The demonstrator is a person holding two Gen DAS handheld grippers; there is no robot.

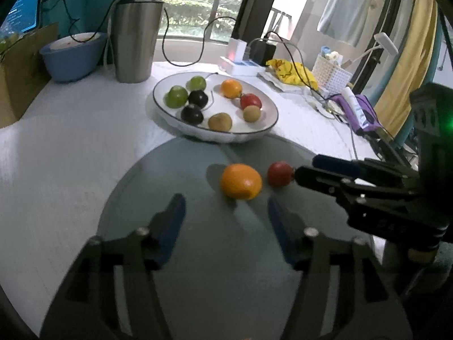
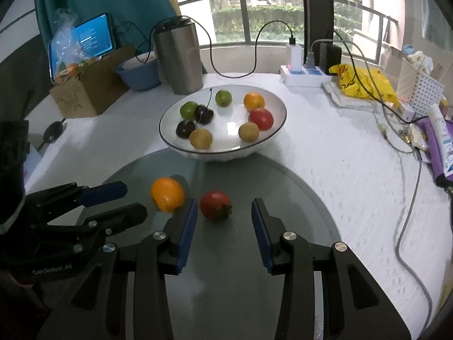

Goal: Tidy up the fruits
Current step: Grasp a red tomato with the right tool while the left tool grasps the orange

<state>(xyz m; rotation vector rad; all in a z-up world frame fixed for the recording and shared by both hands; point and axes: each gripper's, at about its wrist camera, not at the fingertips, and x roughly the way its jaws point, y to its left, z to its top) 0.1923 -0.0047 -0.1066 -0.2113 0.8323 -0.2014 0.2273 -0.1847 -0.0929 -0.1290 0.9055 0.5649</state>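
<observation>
Fruit is divided between two locations. A white bowl [image 2: 279, 107] with a dark rim stands on the white tablecloth [image 2: 339, 164] and contains two green fruits, two dark cherries, an orange fruit, a red fruit and two tan-brown fruits. Just in front of it, on a grey glass disc [image 2: 283, 184], lie a loose orange [image 2: 167, 194] and a loose red fruit [image 2: 215, 205], near each other but apart.

Left gripper [image 1: 226, 212]: jaws wide apart, nothing held, the orange [image 1: 241, 181] lying just ahead of the gap. Right gripper [image 2: 223, 212]: jaws likewise wide and empty, the red fruit sitting at the mouth of the gap, nearer the left-hand pad; contact cannot be confirmed.

View differences: only the right wrist view shows the red fruit's dark leafy calyx, which points toward the camera and slightly right, so the fruit lies on its side. The left wrist view shows the same red fruit [image 1: 280, 173] as a plain round shape at the tip of the right gripper's fingers. The orange's long axis runs roughly left to right in the left wrist view.

A steel tumbler [image 2: 178, 56], a blue bowl [image 2: 138, 75] and a cardboard box [image 2: 90, 90] stand behind the white bowl; the box shows fully only in the right wrist view.
</observation>
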